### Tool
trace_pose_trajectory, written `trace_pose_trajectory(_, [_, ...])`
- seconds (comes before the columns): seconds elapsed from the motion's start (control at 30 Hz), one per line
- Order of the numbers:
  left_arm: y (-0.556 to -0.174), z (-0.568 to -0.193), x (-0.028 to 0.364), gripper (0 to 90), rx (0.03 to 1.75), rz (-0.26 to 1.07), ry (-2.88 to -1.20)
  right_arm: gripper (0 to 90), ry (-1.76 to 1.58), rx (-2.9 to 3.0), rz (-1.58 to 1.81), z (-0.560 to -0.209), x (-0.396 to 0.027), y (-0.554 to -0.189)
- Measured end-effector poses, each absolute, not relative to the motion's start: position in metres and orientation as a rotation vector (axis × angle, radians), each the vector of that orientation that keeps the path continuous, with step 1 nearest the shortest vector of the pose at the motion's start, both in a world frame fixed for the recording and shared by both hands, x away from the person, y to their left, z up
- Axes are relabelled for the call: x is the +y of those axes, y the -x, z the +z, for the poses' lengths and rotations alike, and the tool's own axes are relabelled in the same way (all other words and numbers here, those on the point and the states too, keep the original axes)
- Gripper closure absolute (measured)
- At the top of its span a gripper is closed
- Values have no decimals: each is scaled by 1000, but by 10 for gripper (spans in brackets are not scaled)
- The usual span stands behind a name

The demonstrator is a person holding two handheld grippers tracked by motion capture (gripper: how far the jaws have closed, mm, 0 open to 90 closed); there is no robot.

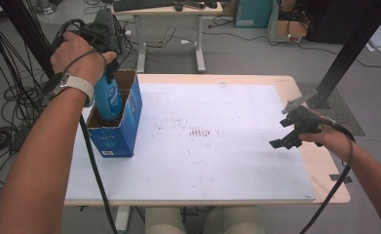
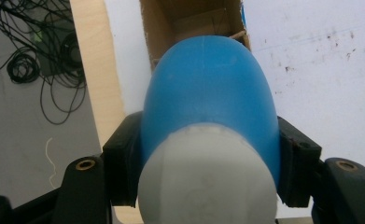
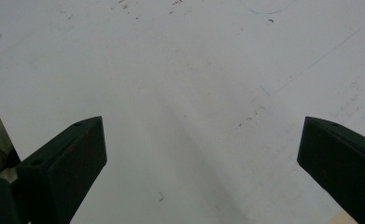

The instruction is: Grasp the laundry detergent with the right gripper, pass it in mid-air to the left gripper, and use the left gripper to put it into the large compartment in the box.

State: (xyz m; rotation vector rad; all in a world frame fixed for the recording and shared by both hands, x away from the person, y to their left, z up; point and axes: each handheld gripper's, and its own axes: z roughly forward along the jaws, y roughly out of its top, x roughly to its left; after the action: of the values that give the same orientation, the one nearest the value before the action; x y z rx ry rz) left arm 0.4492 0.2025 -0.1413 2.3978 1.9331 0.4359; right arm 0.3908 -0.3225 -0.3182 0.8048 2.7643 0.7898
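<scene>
Packing step, seen from above and along each tool. The left tongs (image 1: 109, 73) are clenched on a blue bottle (image 1: 108, 100), gripping it at the shoulder just below its white cap (image 2: 208, 179); in the left gripper view both black jaws press against the blue sides. The bottle hangs base-down in the mouth of an open blue cardboard box (image 1: 122, 134) that stands upright near the left edge of the counter (image 1: 217, 165), its brown flaps raised. The bottle's lower part appears to be already below the rim, though whether its base has met the box floor cannot be told, since the bottle hides the interior beneath it. The right tongs (image 1: 289, 132) hover released above the bare right side of the counter, well apart from the box, jaws spread wide with nothing between them, as the right gripper view confirms. Judged from this arrangement, the pick-up and the transfer to the box are complete and the insertion is partly done; what remains is to lower the bottle until it rests inside, open the left jaws, and lift the tool clear. A likely hazard is the bottle catching a flap or tipping the light box.
</scene>
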Motion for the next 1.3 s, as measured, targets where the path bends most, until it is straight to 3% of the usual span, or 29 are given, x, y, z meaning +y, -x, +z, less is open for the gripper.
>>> trace_pose_trajectory(1.3, [-454, -236, 216, 378, 1975, 397, -2407, 15, -918, 2765, 756, -327, -323, -387])
